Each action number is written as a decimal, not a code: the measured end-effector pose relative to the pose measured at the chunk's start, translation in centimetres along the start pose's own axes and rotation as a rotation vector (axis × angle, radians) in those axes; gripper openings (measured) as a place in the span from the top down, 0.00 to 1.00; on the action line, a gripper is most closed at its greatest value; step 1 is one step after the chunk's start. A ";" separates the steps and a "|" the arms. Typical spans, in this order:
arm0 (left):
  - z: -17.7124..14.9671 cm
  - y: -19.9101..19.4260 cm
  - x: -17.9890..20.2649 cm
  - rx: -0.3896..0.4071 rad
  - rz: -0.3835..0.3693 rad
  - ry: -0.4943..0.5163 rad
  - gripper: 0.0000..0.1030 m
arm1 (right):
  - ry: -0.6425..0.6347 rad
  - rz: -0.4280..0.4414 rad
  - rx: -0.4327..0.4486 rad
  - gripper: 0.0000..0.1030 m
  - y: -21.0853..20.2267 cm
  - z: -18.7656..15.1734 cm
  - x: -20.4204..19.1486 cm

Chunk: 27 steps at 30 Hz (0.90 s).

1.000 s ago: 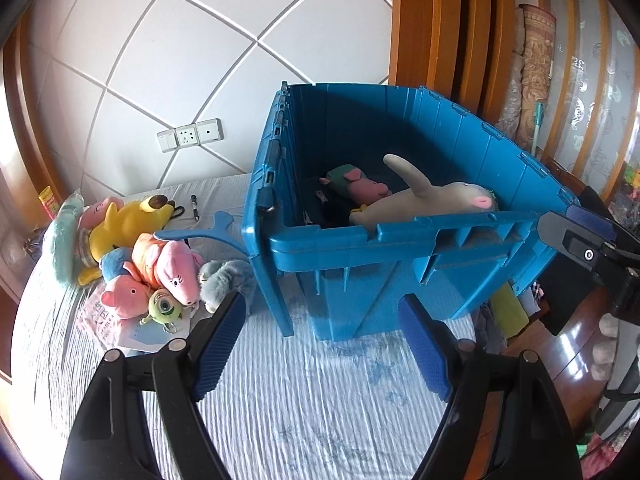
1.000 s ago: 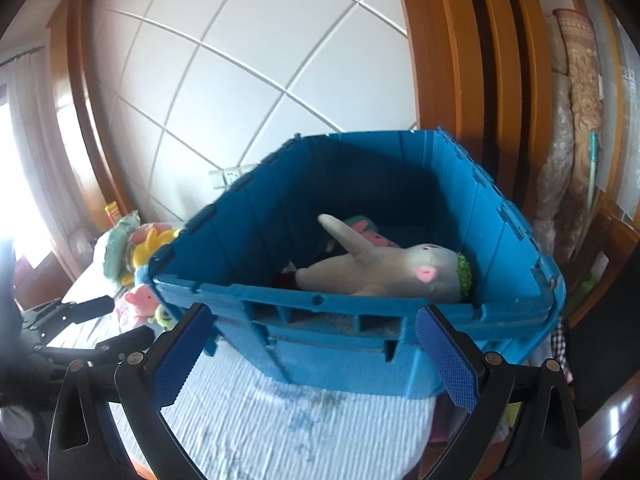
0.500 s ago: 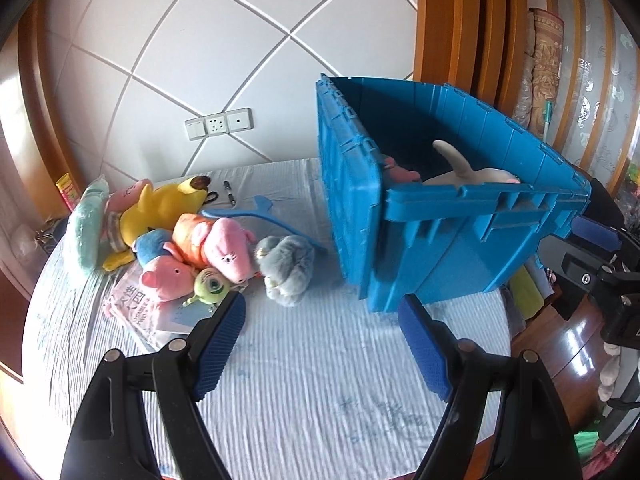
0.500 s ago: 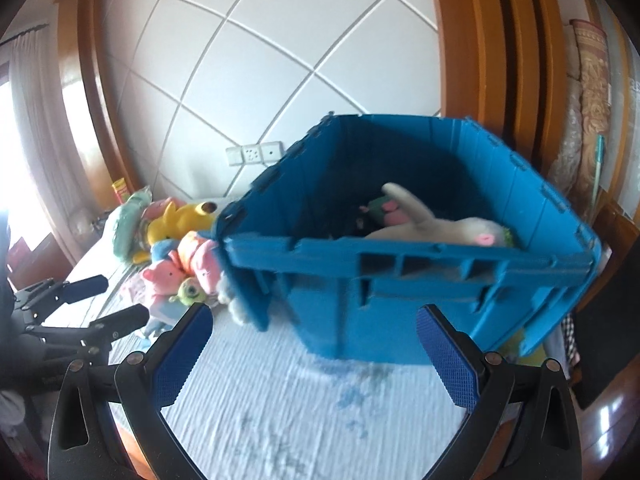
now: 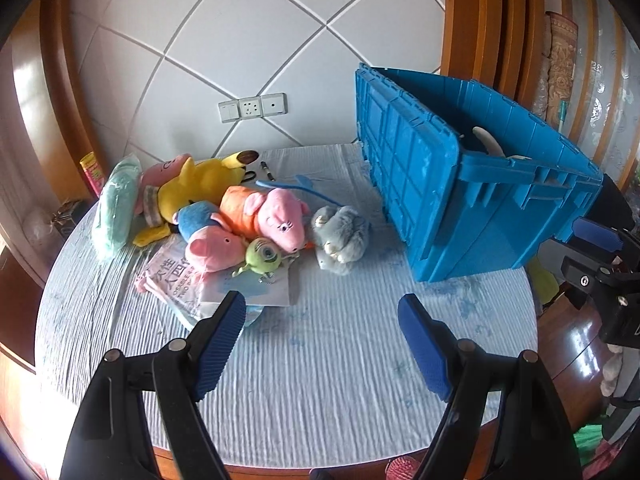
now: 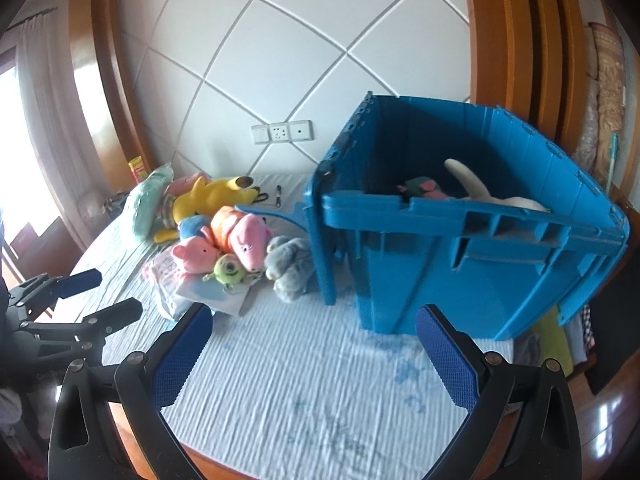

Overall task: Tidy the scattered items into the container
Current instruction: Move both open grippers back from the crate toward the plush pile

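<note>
Covering round table (image 5: 320,380): pale-blue cloth | wall (image 5: 248,32): white tiles, sockets (image 5: 253,107)

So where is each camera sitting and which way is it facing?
Left wrist: on the left gripper, looking down over the table at the plush toy pile; own open fingers show, right gripper at the edge.
Right wrist: on the right gripper, facing the blue crate; own open fingers show, left gripper beside.
Both share crate, toys, table.

White wall panels (image 5: 248,36) crossed by diagonal seams, socket plate (image 5: 253,107) at twelve o'clock, wooden frames (image 6: 516,40) glowing orange, daylight pouring from the window (image 6: 12,128) at nine.
</note>
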<state>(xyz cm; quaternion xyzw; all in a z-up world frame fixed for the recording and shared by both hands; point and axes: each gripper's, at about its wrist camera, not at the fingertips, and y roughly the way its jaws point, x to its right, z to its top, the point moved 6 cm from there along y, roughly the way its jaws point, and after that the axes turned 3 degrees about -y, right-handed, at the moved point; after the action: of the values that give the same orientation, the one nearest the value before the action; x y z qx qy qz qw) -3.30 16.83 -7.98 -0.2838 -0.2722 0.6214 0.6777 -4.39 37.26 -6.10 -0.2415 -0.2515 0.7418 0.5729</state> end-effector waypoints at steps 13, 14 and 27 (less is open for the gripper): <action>-2.8 -1.8 -7.9 0.007 0.066 -0.032 0.24 | -0.022 0.049 -0.015 0.00 1.4 -1.1 -7.3; -3.0 -1.9 -8.5 0.006 0.071 -0.037 0.24 | -0.022 0.051 -0.016 0.00 1.6 -1.2 -7.8; -5.6 -1.0 -15.0 -0.042 0.108 -0.130 0.24 | -0.057 0.073 -0.080 0.00 4.6 -2.2 -12.3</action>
<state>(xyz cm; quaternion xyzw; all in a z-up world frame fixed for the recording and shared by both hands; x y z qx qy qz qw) 0.26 1.57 -11.41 -0.2715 -0.3128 0.6682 0.6180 -3.54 24.53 -9.85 -0.2519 -0.2884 0.7581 0.5279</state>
